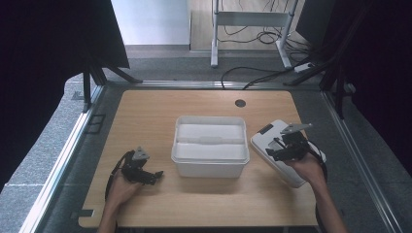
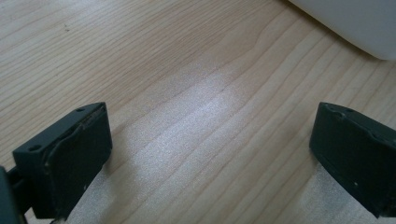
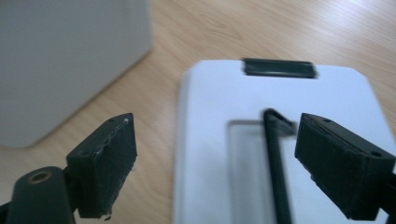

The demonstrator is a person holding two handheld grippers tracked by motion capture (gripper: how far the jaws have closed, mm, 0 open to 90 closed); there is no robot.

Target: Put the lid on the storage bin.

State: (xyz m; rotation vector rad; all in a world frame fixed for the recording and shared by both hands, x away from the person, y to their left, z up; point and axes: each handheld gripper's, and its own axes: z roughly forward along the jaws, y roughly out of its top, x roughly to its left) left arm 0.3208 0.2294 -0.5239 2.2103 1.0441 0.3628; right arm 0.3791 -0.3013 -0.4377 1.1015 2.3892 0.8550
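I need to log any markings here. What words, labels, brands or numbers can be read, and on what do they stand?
None can be read: the white lid, its black clip, the white storage box and the wooden table show no legible text.

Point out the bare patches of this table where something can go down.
Bare wood: behind the open white plastic bin, toward the black grommet hole; the whole left side; the front strip. Crowded: right side, where the white lid lies under the right gripper.
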